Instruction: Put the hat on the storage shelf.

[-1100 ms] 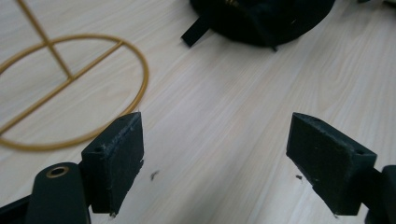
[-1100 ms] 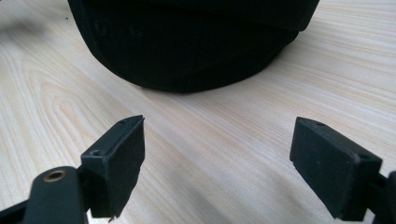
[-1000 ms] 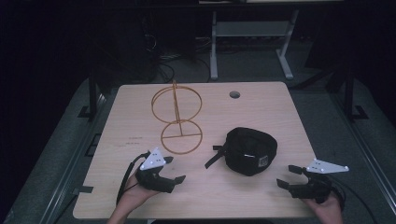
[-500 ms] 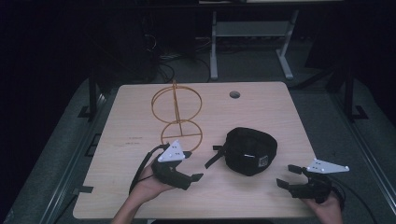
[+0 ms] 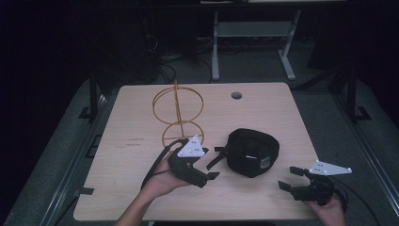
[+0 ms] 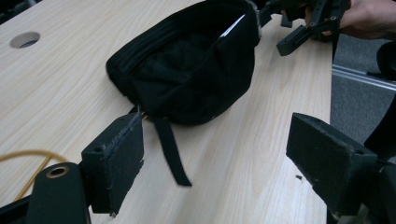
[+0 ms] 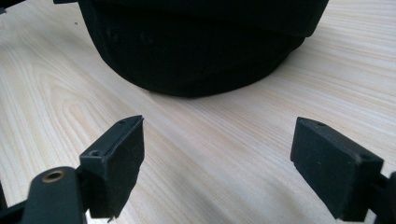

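A black cap [image 5: 251,151] lies crown-down on the pale wood worktop [image 5: 263,108], its hollow upward, a loose strap [image 6: 172,151] trailing from its rim. The left hand-held gripper [image 5: 207,175] sits just beside that strap, jaws spread apart; the right hand-held gripper [image 5: 288,178], also spread, rests near the cap's other side. A gold wire stand [image 5: 178,114] rises behind, dark room beyond.

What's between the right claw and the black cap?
Nothing: bare table separates the right claw from the black cap, as the right gripper view shows.
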`<action>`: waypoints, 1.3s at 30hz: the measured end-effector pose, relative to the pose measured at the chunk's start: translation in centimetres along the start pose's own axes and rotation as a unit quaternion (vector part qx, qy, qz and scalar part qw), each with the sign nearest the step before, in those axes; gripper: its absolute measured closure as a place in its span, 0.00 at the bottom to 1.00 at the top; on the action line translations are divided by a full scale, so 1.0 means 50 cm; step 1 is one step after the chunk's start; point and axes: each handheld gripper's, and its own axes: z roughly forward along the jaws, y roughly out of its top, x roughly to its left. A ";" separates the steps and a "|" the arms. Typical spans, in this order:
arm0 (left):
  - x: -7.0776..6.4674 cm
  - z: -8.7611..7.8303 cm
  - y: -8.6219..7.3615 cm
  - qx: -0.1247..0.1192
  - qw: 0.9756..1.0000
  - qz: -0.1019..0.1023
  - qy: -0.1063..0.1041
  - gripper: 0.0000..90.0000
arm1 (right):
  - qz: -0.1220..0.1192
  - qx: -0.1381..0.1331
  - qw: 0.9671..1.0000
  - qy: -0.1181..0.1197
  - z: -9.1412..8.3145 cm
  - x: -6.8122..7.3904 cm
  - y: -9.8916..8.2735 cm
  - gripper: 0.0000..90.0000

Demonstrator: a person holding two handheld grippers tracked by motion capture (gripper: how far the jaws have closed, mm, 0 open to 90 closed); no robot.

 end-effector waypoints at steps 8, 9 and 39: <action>-0.001 0.031 0.033 0.000 1.000 0.014 -0.013 0.22 | -0.003 -0.001 1.000 0.000 0.001 0.001 0.001 0.19; -0.002 0.040 0.040 0.002 1.000 0.017 -0.018 0.22 | -0.002 0.000 1.000 0.001 0.001 0.001 0.000 0.19; 0.012 0.191 0.119 0.053 0.996 0.045 -0.055 0.37 | -0.006 -0.003 1.000 0.008 0.001 0.005 0.002 0.19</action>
